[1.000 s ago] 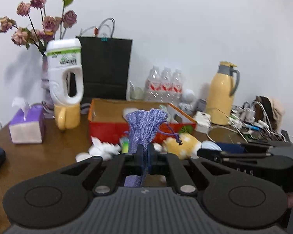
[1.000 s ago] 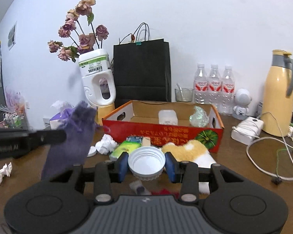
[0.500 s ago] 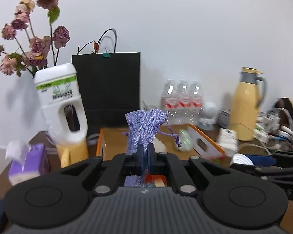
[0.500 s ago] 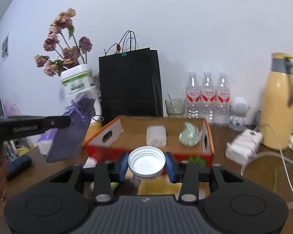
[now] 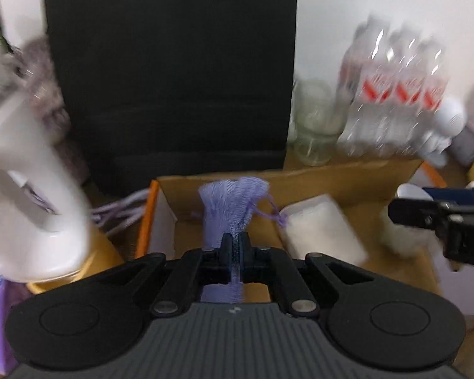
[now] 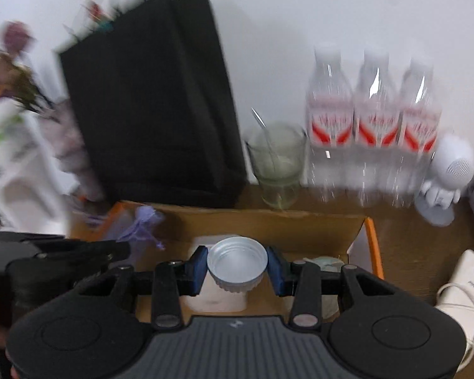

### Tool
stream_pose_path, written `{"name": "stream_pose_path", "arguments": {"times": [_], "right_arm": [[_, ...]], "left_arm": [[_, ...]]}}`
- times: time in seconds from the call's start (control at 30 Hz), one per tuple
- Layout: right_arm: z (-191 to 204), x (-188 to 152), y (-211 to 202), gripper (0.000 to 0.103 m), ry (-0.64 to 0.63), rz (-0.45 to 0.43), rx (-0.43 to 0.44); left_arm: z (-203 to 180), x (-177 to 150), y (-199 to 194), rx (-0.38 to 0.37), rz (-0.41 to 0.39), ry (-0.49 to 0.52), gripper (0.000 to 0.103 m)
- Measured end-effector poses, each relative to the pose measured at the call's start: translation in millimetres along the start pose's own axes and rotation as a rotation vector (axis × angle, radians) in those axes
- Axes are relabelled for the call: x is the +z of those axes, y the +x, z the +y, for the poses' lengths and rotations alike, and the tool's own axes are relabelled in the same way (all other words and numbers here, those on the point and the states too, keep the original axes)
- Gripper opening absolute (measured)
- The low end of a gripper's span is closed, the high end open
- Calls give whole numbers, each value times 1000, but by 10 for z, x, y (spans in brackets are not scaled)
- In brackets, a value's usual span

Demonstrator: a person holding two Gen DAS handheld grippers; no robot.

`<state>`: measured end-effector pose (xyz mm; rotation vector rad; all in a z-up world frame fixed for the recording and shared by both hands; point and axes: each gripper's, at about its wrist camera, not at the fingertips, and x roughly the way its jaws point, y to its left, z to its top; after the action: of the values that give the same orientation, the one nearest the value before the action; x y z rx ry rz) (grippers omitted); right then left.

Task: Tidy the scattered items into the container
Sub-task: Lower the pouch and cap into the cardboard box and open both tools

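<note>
Box (image 5: 347, 173): open cardboard container with orange rim, lying directly below and ahead of both grippers; a white block (image 5: 319, 230) already rests on its floor.
Bag (image 6: 148, 94): black paper bag standing upright just behind the box's far wall.
Bottles (image 6: 373, 120): three water bottles, beyond the box, ahead and right of the right gripper.
Left gripper (image 5: 236, 252): clenched on the pouch (image 5: 233, 205); the fabric is pinched between nearly closed jaws.
Pouch axis: long axis runs forward from the jaws, gathered mouth and drawstring farthest out, over the box's left half.
Right gripper (image 6: 237, 268): clamped across the rim of the cap (image 6: 237, 263), held hollow side up over the box's middle.
Key relation: both items are judged to be inside the box outline, so release is judged the next step; neither hand is clearly nearer the floor.
Left view only: white block seen whole, to the right of the pouch; right gripper seen from the side.
Right view only: the cap's hollow side, the box's right wall, a glass (image 6: 278, 164) beside the bottles.
Blur: height above the box floor cannot be told.
</note>
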<state>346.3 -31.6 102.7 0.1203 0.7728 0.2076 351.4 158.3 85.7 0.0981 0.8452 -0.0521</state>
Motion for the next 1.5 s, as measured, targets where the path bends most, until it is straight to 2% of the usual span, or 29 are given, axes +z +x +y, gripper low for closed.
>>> {"name": "stream_pose_path", "arguments": {"times": [0.13, 0.27, 0.37, 0.4, 0.53, 0.6, 0.67, 0.7, 0.73, 0.8, 0.9, 0.97, 1.1, 1.33, 1.5], "right_arm": [[-107, 1, 502, 39, 16, 107, -47], [-155, -34, 825, 39, 2, 174, -85], [-134, -52, 954, 39, -23, 199, -118], [-135, -51, 982, 39, -27, 204, -125], [-131, -26, 977, 47, -12, 233, -117], [-92, 8, 868, 47, 7, 240, -115], [-86, 87, 694, 52, 24, 222, -99], [-73, 130, 583, 54, 28, 212, -97], [-55, 176, 453, 57, 28, 198, -104], [-13, 251, 200, 63, 18, 171, -123], [42, 321, -181, 71, 20, 152, -136], [53, 337, -379, 75, 27, 142, -135], [157, 282, -842, 83, 36, 105, -127], [399, 56, -1073, 83, 17, 116, -115], [404, -122, -1106, 83, 20, 74, -105]], "left_arm": [[-14, 21, 336, -18, 66, -31, 7], [-46, -22, 499, -47, 98, -31, 8], [-21, 6, 524, -81, 111, -54, 23], [-8, 17, 513, -86, 112, -60, 34], [68, 121, 381, -106, 104, -79, 39], [102, 195, 248, -106, 85, -98, 40], [150, 265, 45, -103, 65, -106, 47], [176, 302, -78, -101, 59, -107, 58], [188, 334, -175, -103, 54, -109, 72], [207, 379, -371, -102, 51, -118, 88], [244, 392, -682, -77, 61, -137, 91], [267, 351, -877, -63, 62, -144, 98], [265, 207, -1228, -62, 35, -128, 103], [149, -30, -1392, -36, 45, -108, 103], [102, -216, -1535, -3, -47, -110, 103]]}}
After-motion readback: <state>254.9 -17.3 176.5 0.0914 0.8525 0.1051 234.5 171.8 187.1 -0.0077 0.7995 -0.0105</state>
